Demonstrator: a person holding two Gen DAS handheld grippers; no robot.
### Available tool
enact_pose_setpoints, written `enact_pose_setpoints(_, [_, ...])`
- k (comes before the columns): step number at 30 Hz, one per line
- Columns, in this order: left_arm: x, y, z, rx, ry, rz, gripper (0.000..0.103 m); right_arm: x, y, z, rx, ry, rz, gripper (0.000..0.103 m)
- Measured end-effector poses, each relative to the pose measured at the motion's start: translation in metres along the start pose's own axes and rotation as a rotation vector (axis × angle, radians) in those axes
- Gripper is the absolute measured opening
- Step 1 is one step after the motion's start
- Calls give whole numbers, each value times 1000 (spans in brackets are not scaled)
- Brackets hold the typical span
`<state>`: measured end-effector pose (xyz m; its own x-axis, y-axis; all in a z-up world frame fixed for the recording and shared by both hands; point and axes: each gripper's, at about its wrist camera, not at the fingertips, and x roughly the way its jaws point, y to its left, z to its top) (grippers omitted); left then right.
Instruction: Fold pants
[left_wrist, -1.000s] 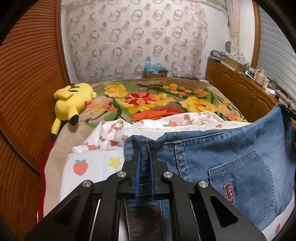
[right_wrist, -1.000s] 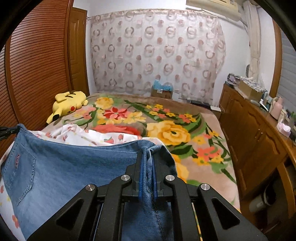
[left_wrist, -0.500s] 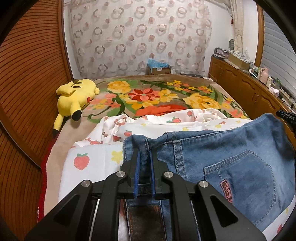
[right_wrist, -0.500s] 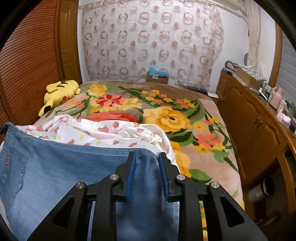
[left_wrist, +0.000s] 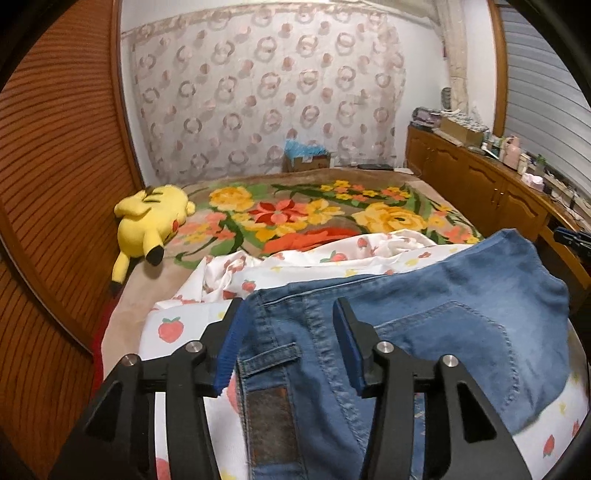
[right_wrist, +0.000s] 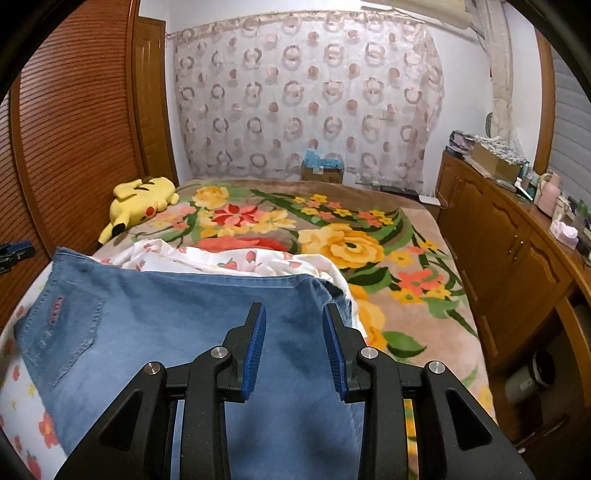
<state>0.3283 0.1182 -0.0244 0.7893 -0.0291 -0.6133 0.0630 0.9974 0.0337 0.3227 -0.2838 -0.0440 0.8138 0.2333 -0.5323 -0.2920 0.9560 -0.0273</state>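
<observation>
Left gripper (left_wrist: 288, 339) fingers spread; right gripper (right_wrist: 293, 343) likewise.

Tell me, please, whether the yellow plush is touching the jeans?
Apart. In the left wrist view the plush lies far back on the floral blanket, and strawberry sheet shows between it and the jeans.

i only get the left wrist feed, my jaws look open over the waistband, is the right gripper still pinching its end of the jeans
Observer: No. The right gripper is open too, its blue pads apart above the jeans.
Operator: is that end lying flat or bunched
Observer: Mostly smooth, with a small pucker at the far right corner, next to the strawberry sheet.
Operator: anything past that edge on the right
Observer: A grey cylindrical container lies on the floor between the bed and the wooden cabinets.
</observation>
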Motion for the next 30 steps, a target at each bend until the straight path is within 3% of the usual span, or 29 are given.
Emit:
enact_pose_setpoints(2, [-8, -6, 1, 9, -12, -10, 67, -8, -1, -4, 10, -9, 7, 33])
enact_pose_setpoints(10, [-46, -48, 0, 80, -78, -103, 81, -42, 4, -25, 40, -43, 6, 33])
enact_pose_setpoints(15, [-55, -71, -6, 100, -92, -138, 82, -53, 4, -36, 68, -48, -8, 52])
enact_pose_setpoints(30, [-23, -131, -50, 116, 11, -259, 81, -50, 7, -58, 123, 66, -21, 53])
